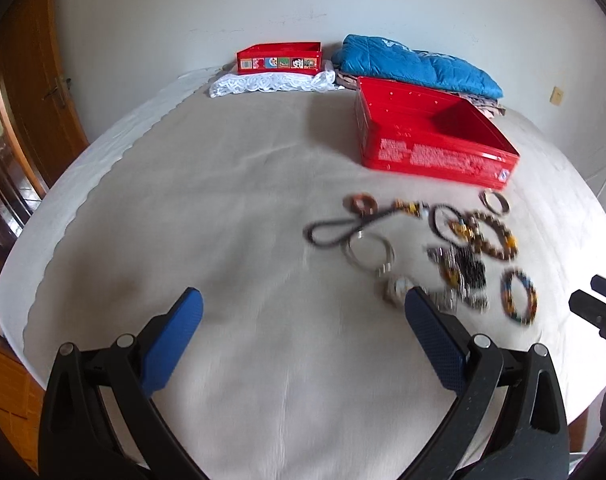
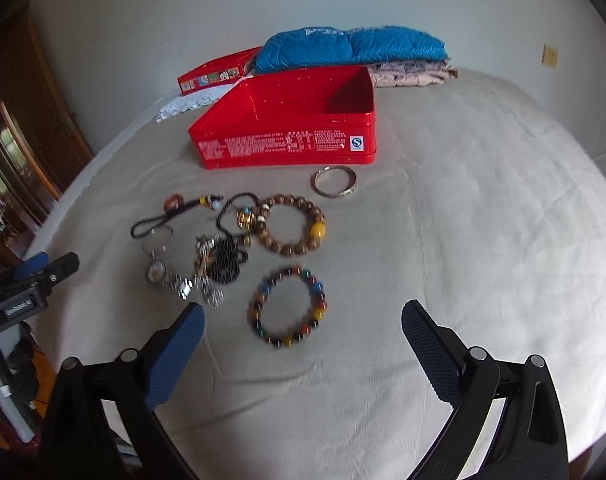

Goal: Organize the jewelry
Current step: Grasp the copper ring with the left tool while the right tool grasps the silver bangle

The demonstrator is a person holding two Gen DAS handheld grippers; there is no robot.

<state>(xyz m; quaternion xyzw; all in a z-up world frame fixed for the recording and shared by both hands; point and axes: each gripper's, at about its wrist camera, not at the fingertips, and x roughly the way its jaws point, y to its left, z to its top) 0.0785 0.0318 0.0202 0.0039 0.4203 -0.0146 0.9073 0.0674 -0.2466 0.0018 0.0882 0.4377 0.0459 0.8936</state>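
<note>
The red tin [image 2: 287,120] is empty and all the jewelry [image 2: 239,248] lies on the bed [image 2: 463,220]. Both grippers, left [image 1: 303,332] and right [image 2: 303,344], have jaws apart, holding nothing.

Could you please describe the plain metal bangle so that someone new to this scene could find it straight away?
Start at the open red rectangular tin on the beige bedspread. Just in front of its right-hand corner lies a thin silver-coloured metal bangle, apart from the main jewellery cluster. Unlike the brown wooden-bead bracelet nearby, it is a smooth, beadless band.

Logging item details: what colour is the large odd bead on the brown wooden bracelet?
Yellow, amber-like, on the brown bead bracelet; clearest in the right wrist view.
</note>
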